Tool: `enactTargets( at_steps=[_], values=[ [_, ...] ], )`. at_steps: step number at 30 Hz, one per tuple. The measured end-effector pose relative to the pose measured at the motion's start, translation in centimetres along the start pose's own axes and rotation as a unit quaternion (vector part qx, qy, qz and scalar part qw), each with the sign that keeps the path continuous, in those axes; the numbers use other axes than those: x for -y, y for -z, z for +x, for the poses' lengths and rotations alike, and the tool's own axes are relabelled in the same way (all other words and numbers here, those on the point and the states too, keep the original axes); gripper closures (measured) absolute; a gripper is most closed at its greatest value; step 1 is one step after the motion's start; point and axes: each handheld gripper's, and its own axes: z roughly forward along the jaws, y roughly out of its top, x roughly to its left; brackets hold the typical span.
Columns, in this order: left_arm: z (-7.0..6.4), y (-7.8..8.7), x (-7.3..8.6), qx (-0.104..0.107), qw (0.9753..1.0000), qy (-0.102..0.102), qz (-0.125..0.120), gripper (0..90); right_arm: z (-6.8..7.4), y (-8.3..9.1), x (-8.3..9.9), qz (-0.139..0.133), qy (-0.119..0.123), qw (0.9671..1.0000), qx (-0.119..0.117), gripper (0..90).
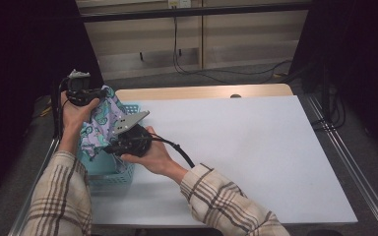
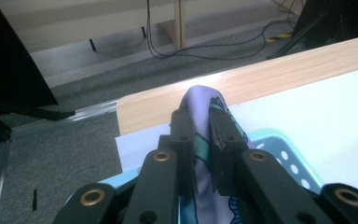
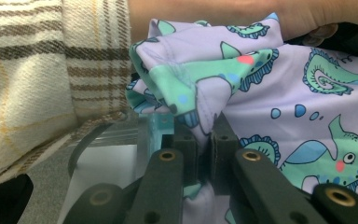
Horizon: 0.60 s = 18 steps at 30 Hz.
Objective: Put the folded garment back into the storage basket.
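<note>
A lilac cloth (image 1: 99,123) printed with green sea creatures hangs above a light blue perforated basket (image 1: 112,173) at the table's left edge. My left gripper (image 1: 100,92) is raised at the far left and is shut on the cloth's top edge; in the left gripper view the cloth (image 2: 202,100) sticks up between the closed jaws of that gripper (image 2: 202,122). My right gripper (image 1: 109,147) sits lower, just right of the basket, shut on a lower fold. In the right gripper view the cloth (image 3: 261,88) bunches over its jaws and my right gripper (image 3: 204,127) pinches it.
A white sheet (image 1: 236,152) covers the wooden table (image 1: 202,91). The basket rim (image 2: 279,140) lies under the left gripper. A plaid sleeve (image 3: 42,79) is close to the right gripper. Cables (image 1: 216,73) run on the floor behind the table.
</note>
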Motion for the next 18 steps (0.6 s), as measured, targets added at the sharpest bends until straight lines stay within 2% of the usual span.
enactTargets(
  at_steps=[8,10,11,14,16,18],
  values=[
    [0.1,-1.0,0.7,0.002,1.0000,-0.002,0.008,81.5,-0.2,-0.7,0.5,0.008,-0.001,1.0000,0.002,85.6],
    [-0.1,-1.2,0.9,0.006,0.9999,0.005,0.012,81.5,-0.2,-0.7,0.6,0.009,0.000,1.0000,0.002,85.6],
    [-0.2,-1.5,1.1,0.004,0.9999,-0.004,0.015,81.5,-0.2,-0.8,0.8,0.011,-0.005,0.9999,0.000,85.6],
    [-0.2,-1.9,1.6,0.002,0.9999,-0.004,0.017,81.4,-0.3,-0.9,1.1,0.013,-0.008,0.9999,0.002,85.6],
    [-0.2,-2.0,1.7,0.001,0.9999,0.001,0.015,81.4,-0.4,-1.0,1.2,0.012,-0.005,0.9999,0.002,85.6],
    [-0.1,-2.1,2.0,0.005,0.9997,0.007,0.024,81.4,-0.4,-1.1,1.4,0.014,-0.008,0.9999,0.004,85.6]
  ],
)
